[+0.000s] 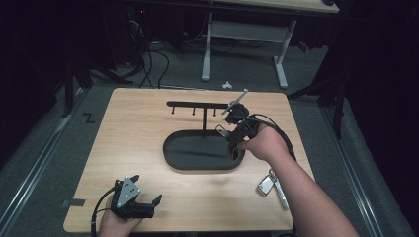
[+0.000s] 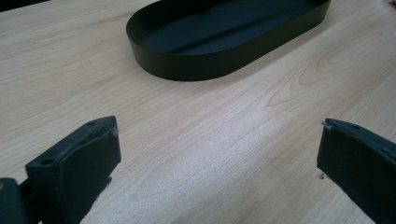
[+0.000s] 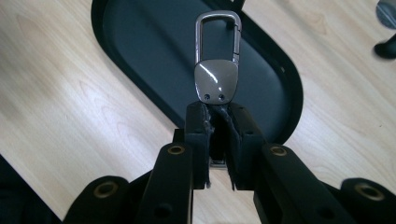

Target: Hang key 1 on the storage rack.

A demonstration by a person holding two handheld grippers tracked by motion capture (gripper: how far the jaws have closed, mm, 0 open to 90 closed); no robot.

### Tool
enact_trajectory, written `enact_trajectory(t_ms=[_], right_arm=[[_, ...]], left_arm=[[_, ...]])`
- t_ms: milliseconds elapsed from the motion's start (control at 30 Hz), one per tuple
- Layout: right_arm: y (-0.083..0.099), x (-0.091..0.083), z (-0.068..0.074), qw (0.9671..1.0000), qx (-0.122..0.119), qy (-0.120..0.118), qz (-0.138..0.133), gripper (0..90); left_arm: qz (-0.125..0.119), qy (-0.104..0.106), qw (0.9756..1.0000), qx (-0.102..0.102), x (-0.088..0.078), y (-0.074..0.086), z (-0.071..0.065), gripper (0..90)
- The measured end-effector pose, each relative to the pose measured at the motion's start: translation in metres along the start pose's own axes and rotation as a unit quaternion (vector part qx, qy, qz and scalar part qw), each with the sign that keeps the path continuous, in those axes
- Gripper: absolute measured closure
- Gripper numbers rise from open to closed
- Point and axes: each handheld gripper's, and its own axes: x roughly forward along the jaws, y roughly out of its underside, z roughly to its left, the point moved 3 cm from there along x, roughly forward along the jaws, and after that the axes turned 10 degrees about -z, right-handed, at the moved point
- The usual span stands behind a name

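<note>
One key clip (image 3: 217,65) upright between right gripper (image 3: 218,114) jaws.

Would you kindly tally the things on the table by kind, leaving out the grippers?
Black oval tray with hook stand: 1
Metal carabiner keychain, held over the tray: 1
Key fob bunch on the table: 1
Total: 3

Wielding black claws: left claw (image 1: 146,191) wearing a grey three-cornered plate, trailing cable; right claw (image 3: 218,108) showing brass-ringed screw holes; forearms bare.
</note>
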Motion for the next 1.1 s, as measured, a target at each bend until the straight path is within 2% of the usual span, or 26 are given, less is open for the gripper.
enact_trajectory(t_ms=[33, 100, 167, 233, 500, 667, 700, 733, 767, 867, 933, 1000, 1100], right_arm=[[-0.002, -0.001, 0.001, 0.9999, 0.011, 0.002, 0.001, 80.4], [-0.006, -0.001, -0.002, 1.0000, 0.001, 0.002, -0.005, 80.5], [-0.010, -0.002, -0.002, 0.9999, 0.009, 0.006, -0.006, 80.5], [-0.015, -0.004, -0.004, 0.9999, 0.002, 0.007, -0.012, 80.5], [-0.028, -0.006, -0.006, 0.9996, 0.010, 0.016, -0.020, 80.5], [-0.034, -0.002, -0.008, 0.9995, 0.007, 0.022, -0.022, 80.5], [-0.034, -0.001, -0.007, 0.9994, 0.015, 0.023, -0.019, 80.5], [-0.035, 0.000, -0.008, 0.9995, 0.007, 0.022, -0.021, 80.4], [-0.036, 0.001, -0.007, 0.9995, 0.015, 0.021, -0.020, 80.5], [-0.038, 0.002, -0.008, 0.9995, 0.007, 0.023, -0.021, 80.4], [-0.039, 0.002, -0.006, 0.9994, 0.015, 0.023, -0.021, 80.5], [-0.041, 0.002, -0.007, 0.9995, 0.005, 0.022, -0.024, 80.4], [-0.042, 0.002, -0.006, 0.9994, 0.004, 0.023, -0.026, 80.4]], left_arm=[[0.000, 0.000, 1.0000, 0.000, 0.000, 0.000, 0.000, 0.2], [0.001, 0.001, 1.0000, 0.000, 0.000, 0.000, 0.000, 0.1], [0.002, 0.002, 1.0000, 0.000, 0.000, 0.000, 0.000, 0.2], [0.003, 0.002, 1.0000, 0.000, 0.000, 0.000, 0.000, 0.2], [0.003, 0.003, 1.0000, 0.000, 0.000, 0.000, 0.001, 0.2], [0.003, 0.003, 1.0000, 0.000, 0.000, 0.000, 0.001, 0.2], [0.002, 0.003, 1.0000, -0.001, 0.000, 0.000, 0.001, 0.1], [0.000, 0.002, 1.0000, -0.002, 0.000, 0.000, 0.001, 0.1], [0.000, 0.002, 1.0000, -0.002, 0.000, 0.000, 0.001, 0.1], [0.001, 0.003, 1.0000, -0.002, 0.000, 0.001, 0.001, 0.2], [0.003, 0.004, 1.0000, -0.002, 0.000, 0.001, 0.001, 0.1], [0.003, 0.004, 1.0000, -0.002, 0.000, 0.001, 0.001, 0.2], [0.004, 0.005, 1.0000, -0.002, 0.000, 0.001, 0.001, 0.2]])
